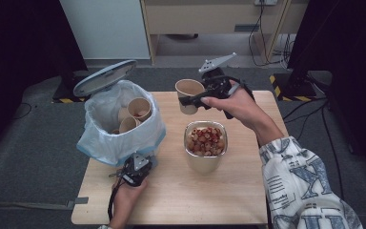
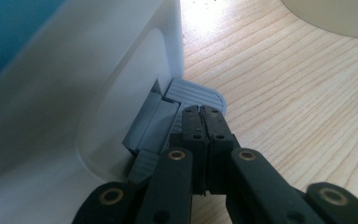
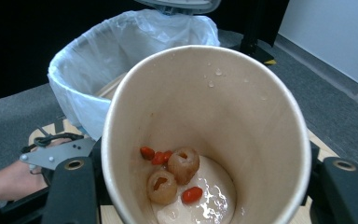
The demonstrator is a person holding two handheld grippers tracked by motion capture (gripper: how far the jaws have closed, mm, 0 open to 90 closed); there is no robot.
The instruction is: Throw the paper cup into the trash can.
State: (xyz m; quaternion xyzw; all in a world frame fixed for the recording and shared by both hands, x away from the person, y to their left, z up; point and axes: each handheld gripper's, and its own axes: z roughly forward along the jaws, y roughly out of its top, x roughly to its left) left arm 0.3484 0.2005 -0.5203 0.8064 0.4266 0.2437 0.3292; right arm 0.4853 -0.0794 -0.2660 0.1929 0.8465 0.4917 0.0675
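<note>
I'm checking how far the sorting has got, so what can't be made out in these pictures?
- Bin depth: high view, the bag and cups hide what lies lower.
- Held cup outside: right gripper view, cut off by the bottom edge.
- Pedal base: left gripper view, the shut left gripper covers it.

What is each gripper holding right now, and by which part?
The right gripper clamps a paper cup by its side wall, below the rim. The left gripper holds nothing; its shut jaws press the bin's grey pedal.

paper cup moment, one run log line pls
right gripper: shut on tan paper cup | left gripper: shut, pressing grey bin pedal | lid: open
</note>
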